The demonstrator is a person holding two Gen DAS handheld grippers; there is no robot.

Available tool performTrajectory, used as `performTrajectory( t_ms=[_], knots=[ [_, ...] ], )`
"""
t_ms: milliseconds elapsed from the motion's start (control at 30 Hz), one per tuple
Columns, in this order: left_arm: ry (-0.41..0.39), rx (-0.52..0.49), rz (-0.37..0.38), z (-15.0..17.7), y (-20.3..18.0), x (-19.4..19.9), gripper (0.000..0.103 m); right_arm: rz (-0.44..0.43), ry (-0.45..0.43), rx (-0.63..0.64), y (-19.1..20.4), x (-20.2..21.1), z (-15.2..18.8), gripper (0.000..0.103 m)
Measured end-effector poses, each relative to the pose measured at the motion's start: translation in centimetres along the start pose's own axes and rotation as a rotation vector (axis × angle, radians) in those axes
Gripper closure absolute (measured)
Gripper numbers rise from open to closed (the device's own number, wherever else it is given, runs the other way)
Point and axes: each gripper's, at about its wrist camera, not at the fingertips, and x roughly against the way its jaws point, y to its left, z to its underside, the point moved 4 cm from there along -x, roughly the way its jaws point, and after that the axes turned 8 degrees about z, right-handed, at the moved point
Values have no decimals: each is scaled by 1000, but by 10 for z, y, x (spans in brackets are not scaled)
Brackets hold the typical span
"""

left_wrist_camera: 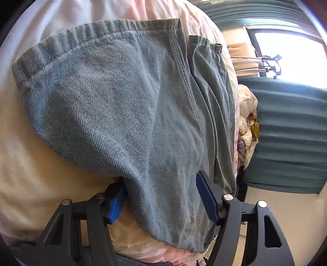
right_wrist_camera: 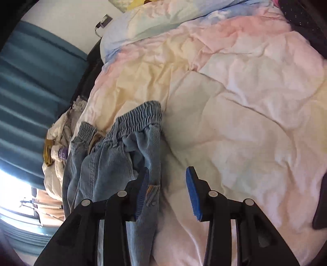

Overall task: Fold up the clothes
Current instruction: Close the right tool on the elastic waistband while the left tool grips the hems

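The left gripper (left_wrist_camera: 163,196) stands with its blue-padded jaws spread wide, straddling a fold of faded blue denim trousers (left_wrist_camera: 114,106) that runs between them; the pads do not visibly pinch the cloth, so whether it has any hold cannot be told. Beyond the jaws the denim spreads across the view, its elastic waistband (left_wrist_camera: 102,30) at the far edge, a stitched seam running down the right of centre. The garment lies on a pastel duvet (left_wrist_camera: 36,180) in cream, pink and white. At the right, past the bed's edge, a heap of pale clothing (left_wrist_camera: 247,126) sits against teal curtains (left_wrist_camera: 290,131), with a bright window (left_wrist_camera: 290,55) farther off.

The right gripper (right_wrist_camera: 167,194) is also wide open, gripping nothing: its left pad (right_wrist_camera: 143,194) rests against the edge of the denim trousers (right_wrist_camera: 106,163), while its right pad (right_wrist_camera: 193,194) hangs over bare bedding. From this side the trousers lie bunched at the near left of the bed, the gathered waistband (right_wrist_camera: 139,116) turned toward the far end. The duvet (right_wrist_camera: 245,122) stretches away rumpled to the right and far side, shading into pink and blue. A pillow (right_wrist_camera: 163,16) lies at the far end. The pale clothing heap (right_wrist_camera: 61,139) sits left of the denim, the teal curtains (right_wrist_camera: 34,86) behind it.
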Motion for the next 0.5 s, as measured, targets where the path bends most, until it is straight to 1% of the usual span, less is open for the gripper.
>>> performTrajectory(
  t_ms=[33, 133, 200, 300, 367, 467, 500],
  knots=[
    [-8, 4, 6, -1, 1, 1, 46, -5, -5, -7, 0, -5, -4, 59],
    [-29, 6, 15, 0, 0, 1, 54, -43, 5, 6, 9, -26, -11, 59],
    [-38, 0, 9, 0, -1, -2, 57, -64, 19, 26, 15, -39, -11, 59],
    [-49, -14, -19, -1, -5, -8, 61, -94, 39, 51, 23, -59, -11, 59],
    [-56, -24, -37, -3, -7, -14, 65, -102, 46, 34, 22, -71, -12, 59],
    [-69, -49, -46, -4, -11, -18, 78, -125, 32, 33, 23, -77, -16, 59],
    [-81, -67, -43, -5, -14, -17, 84, -131, 27, 44, 25, -77, -17, 62]
  ],
)
